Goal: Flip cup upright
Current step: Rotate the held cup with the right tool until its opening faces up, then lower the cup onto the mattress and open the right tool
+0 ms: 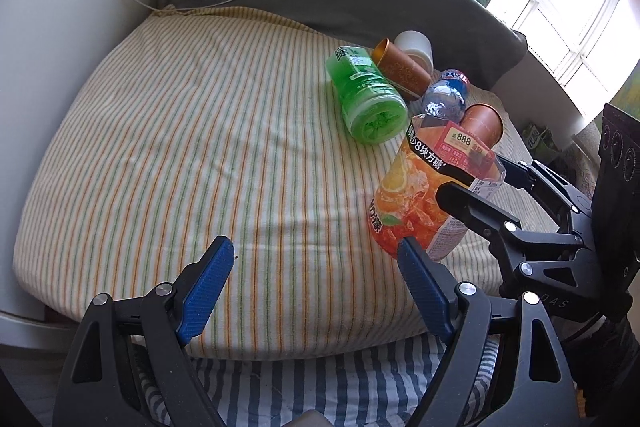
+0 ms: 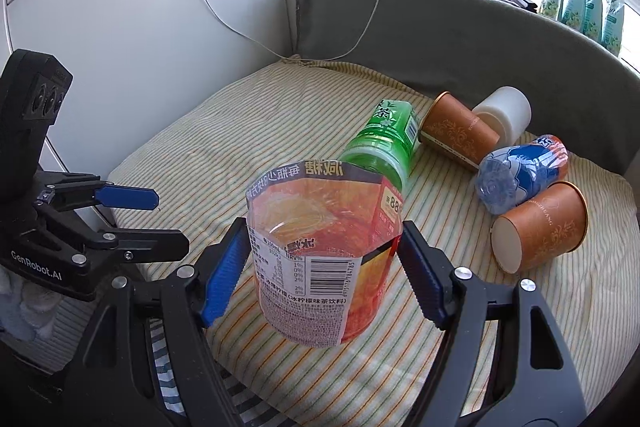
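Note:
An orange cut-bottle cup (image 2: 320, 259) with a lemon-tea label stands upright, open end up, on the striped cushion (image 2: 280, 115). My right gripper (image 2: 320, 271) has its blue pads (image 2: 224, 275) on both sides of the cup, touching or nearly touching it. The cup also shows in the left wrist view (image 1: 424, 195), with the right gripper (image 1: 472, 187) around it. My left gripper (image 1: 316, 287) is open and empty, to the left of the cup; it also shows in the right wrist view (image 2: 136, 223).
A green cut-bottle cup (image 2: 380, 147), two brown paper cups (image 2: 456, 135) (image 2: 540, 227), a white cup (image 2: 504, 111) and a blue bottle piece (image 2: 520, 175) lie on their sides behind. A grey backrest (image 2: 440, 27) and a white wall (image 2: 140, 27) border the cushion.

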`<state>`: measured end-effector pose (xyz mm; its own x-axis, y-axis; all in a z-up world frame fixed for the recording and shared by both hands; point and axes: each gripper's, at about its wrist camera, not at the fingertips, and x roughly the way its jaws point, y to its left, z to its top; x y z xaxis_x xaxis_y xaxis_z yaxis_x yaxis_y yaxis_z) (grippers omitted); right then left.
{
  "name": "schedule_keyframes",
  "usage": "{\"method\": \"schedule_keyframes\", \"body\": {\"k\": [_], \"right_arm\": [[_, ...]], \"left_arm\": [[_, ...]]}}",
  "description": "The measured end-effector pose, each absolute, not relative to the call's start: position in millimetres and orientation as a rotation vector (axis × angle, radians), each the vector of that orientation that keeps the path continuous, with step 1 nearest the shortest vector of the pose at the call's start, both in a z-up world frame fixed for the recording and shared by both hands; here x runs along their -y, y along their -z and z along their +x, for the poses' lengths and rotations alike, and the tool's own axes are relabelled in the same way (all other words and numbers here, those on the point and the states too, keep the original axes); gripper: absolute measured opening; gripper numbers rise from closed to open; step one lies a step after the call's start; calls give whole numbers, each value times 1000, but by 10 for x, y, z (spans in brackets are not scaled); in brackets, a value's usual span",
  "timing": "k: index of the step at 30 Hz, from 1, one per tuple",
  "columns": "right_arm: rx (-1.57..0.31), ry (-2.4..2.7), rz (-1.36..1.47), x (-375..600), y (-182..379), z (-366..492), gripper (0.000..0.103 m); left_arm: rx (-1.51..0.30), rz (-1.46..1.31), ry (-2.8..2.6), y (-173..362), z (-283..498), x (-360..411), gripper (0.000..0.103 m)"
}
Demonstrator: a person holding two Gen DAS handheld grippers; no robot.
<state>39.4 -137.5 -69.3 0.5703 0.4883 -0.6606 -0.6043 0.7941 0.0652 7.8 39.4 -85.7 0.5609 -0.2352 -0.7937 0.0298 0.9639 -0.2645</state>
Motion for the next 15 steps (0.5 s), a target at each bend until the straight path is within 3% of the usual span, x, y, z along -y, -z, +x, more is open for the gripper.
{"method": "schedule_keyframes", "body": {"k": [15], "right_arm": [[-669,-593,-145,1507,641,105,85]], "left_arm": [[-821,-150,138,700,-289,-288,84]]}}
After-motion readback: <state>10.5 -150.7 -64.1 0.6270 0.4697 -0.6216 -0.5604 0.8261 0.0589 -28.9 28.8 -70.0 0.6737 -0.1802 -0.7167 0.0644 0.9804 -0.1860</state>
